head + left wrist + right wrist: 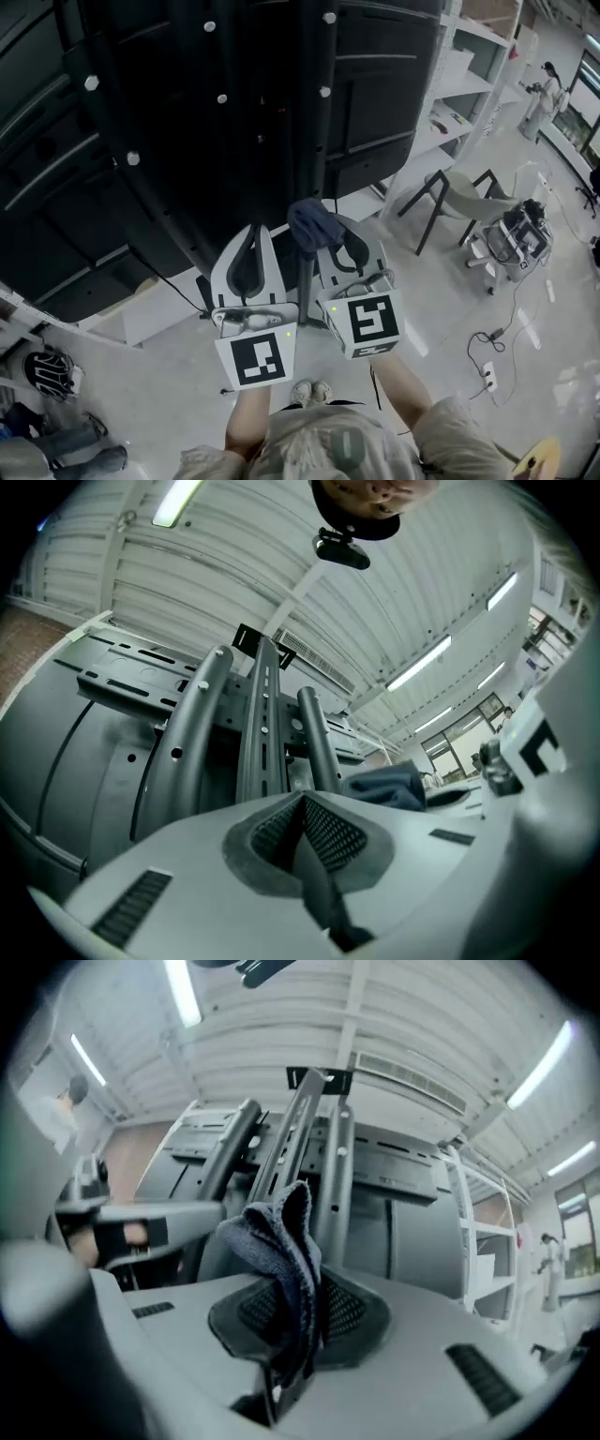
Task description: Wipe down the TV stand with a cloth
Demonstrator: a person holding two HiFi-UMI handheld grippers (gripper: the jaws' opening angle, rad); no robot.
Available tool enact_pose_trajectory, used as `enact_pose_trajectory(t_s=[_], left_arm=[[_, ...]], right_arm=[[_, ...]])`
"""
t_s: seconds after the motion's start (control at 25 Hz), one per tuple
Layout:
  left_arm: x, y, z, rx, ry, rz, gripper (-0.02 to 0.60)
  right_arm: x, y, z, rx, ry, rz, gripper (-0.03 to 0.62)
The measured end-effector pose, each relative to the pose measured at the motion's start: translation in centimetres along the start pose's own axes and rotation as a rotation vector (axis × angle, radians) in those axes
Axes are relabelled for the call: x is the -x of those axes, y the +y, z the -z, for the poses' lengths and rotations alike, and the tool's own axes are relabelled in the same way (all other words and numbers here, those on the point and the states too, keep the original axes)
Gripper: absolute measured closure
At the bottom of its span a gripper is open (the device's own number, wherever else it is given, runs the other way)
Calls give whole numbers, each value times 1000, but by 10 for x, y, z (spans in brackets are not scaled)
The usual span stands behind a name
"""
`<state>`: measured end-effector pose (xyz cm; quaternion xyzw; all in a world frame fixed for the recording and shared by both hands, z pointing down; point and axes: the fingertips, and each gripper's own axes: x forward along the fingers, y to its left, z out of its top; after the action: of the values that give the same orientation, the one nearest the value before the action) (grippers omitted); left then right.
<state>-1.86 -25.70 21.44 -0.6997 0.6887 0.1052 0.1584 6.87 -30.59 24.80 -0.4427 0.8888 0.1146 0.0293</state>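
A: How does the person hold the two arms?

B: Both forearms come up from the lower middle of the head view, close together. The left gripper (pixel 251 246) and the right gripper (pixel 339 246) stand just beside each other. Both point to the upper part of the frame, toward the back of the TV stand (pixel 216 122).

A: What is the state of the left one?

B: Its fingers are pressed together and nothing is between them. In the left gripper view, the grey metal posts of the stand rise behind the tips.

A: And the right one?

B: Its fingers are clamped on the cloth (pixel 281 1241). The cloth is dark blue. A folded bunch of it sticks out above the tips, and the rest hangs down in the narrow gap between the pads.

A: Does the cloth touch the stand?

B: In the head view the cloth lies in the middle of the frame, over the lower end of the central post. I cannot tell if they really touch.
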Motion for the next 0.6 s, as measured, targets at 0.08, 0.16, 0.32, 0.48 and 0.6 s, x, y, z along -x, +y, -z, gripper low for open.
enact_pose_trajectory(t_s=[0.08, 0.16, 0.32, 0.48, 0.6], left_arm=[[9, -1, -5, 4, 6, 4, 566], [13, -4, -7, 0, 3, 10, 566], [21, -11, -10, -3, 10, 17, 566], [27, -11, -16, -17, 6, 10, 566], [30, -11, -20, -22, -5, 6, 566]], right_arm=[[13, -1, -19, -46, -51, 26, 534], [24, -4, -28, -84, -83, 48, 535], [39, -9, -32, -140, -97, 62, 534], [46, -6, -42, -150, -131, 56, 534], [48, -2, -47, -135, -148, 45, 534]])
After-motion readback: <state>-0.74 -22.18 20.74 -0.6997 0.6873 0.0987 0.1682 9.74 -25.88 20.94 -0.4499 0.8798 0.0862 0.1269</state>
